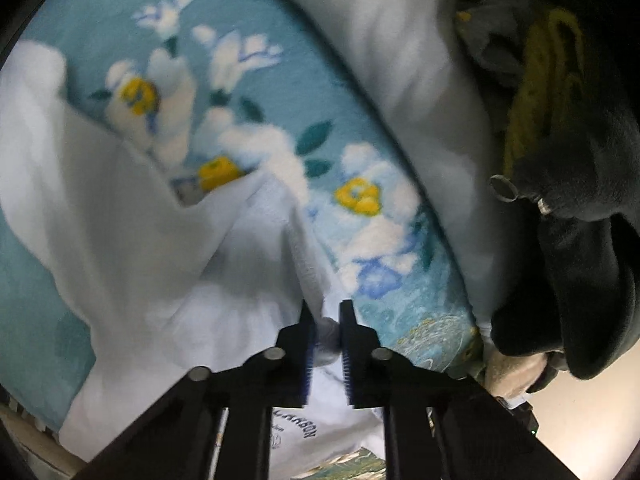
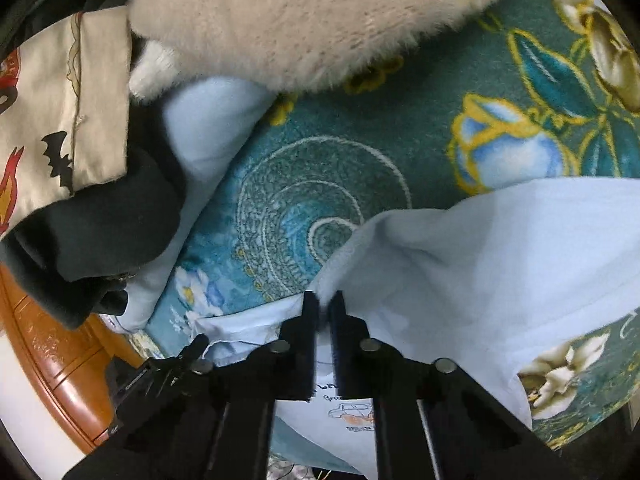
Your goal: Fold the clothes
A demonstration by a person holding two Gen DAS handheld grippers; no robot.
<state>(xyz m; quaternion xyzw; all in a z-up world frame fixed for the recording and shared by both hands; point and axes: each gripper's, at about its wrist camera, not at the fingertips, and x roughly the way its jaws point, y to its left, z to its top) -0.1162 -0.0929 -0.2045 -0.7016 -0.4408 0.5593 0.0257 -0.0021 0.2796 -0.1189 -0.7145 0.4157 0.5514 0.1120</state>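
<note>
A white T-shirt with small printed text lies partly lifted over a teal floral blanket. My left gripper is shut on a bunched ribbed edge of the shirt. In the right wrist view the same shirt looks pale blue and drapes to the right. My right gripper is shut on a corner of its fabric, held just above the blanket. The shirt's print shows below the fingers in both views.
A pale folded cloth and dark garments with yellow print lie along the right in the left view. A furry cream plush, a bat-print cloth, a black garment and a wooden bed edge show in the right view.
</note>
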